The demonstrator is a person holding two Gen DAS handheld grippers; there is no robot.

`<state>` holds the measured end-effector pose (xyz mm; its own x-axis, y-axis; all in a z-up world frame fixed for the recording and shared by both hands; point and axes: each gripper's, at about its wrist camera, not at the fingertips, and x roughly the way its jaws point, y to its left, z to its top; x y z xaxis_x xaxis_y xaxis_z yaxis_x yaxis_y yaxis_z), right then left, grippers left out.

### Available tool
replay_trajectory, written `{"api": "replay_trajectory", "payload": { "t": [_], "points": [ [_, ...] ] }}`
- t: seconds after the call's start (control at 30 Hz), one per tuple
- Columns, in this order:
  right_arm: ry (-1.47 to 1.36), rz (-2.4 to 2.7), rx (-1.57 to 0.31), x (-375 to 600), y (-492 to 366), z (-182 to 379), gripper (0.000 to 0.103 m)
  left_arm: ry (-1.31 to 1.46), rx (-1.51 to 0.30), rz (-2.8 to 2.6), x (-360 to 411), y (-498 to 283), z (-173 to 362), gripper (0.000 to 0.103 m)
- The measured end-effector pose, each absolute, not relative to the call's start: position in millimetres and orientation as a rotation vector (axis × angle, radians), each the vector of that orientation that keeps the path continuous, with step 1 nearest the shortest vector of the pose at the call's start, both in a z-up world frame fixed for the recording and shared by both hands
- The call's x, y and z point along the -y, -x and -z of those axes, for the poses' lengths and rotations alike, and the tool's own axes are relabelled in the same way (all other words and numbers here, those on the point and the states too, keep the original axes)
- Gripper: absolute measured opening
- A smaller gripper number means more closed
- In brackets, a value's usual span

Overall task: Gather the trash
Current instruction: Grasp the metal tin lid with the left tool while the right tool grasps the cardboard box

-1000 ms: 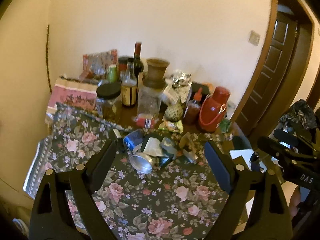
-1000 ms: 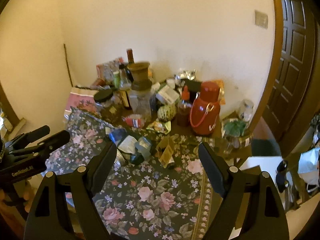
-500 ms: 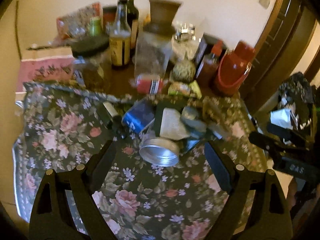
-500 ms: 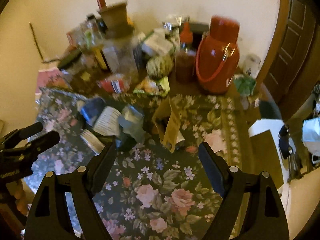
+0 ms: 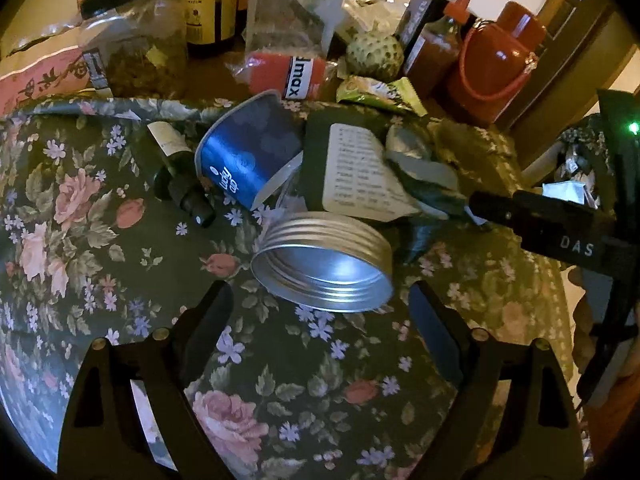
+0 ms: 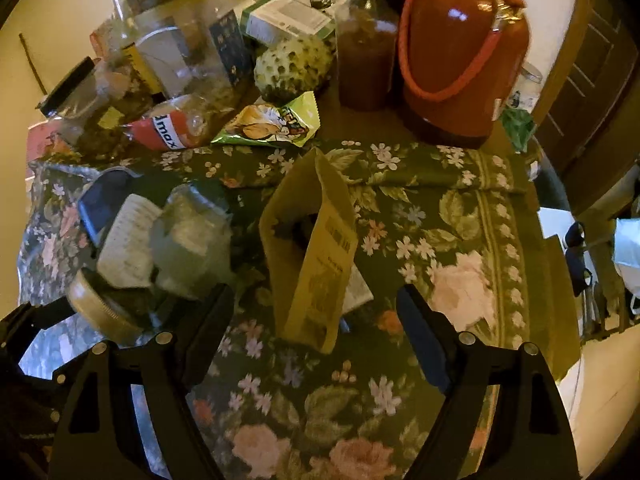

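Observation:
A pile of trash lies on the floral tablecloth (image 5: 120, 264). It holds a silver screw lid (image 5: 324, 264), a crushed blue paper cup (image 5: 248, 156), a small dark bottle (image 5: 180, 176), a dark packet with a white label (image 5: 360, 176) and a crumpled wrapper (image 5: 416, 156). My left gripper (image 5: 320, 300) hangs open just over the lid's near rim, holding nothing. In the right wrist view a tan paper pouch (image 6: 316, 256) stands upright between the fingers of my open right gripper (image 6: 312, 300), and neither finger touches it. The lid (image 6: 104, 316) sits to its left.
Behind the trash stand a red jug (image 6: 460, 52), a sauce bottle (image 6: 364, 52), a custard apple (image 6: 292, 64), a green snack packet (image 6: 272, 124), glass jars (image 5: 136, 52) and bottles. The table ends at the right, near a wooden door (image 6: 592, 92).
Both grippers have dropped toward the table and tipped downward, so the trash pile now fills the views. Both stayed open and nothing was picked up.

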<state>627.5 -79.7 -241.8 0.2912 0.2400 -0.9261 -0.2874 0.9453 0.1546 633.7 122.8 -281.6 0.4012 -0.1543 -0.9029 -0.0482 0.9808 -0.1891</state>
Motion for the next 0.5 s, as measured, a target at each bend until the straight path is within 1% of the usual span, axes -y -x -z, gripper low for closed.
{"api": "replay_trajectory", "payload": {
  "t": [0.07,0.2,0.33,0.5],
  "points": [
    [0.064,-0.357,-1.231,75,-632,247,0.070,0.204,-1.155,0.065,-125,-636,285,0.089],
    [0.080,-0.373,-1.224,68,-636,250,0.059,0.215,-1.154,0.069,-128,-646,293,0.089],
    [0.099,-0.373,-1.213,62,-636,252,0.040,0.215,-1.170,0.078,-129,-655,301,0.089],
    [0.078,-0.360,-1.200,62,-639,252,0.032,0.218,-1.168,0.087,-125,-663,308,0.089]
  ]
}}
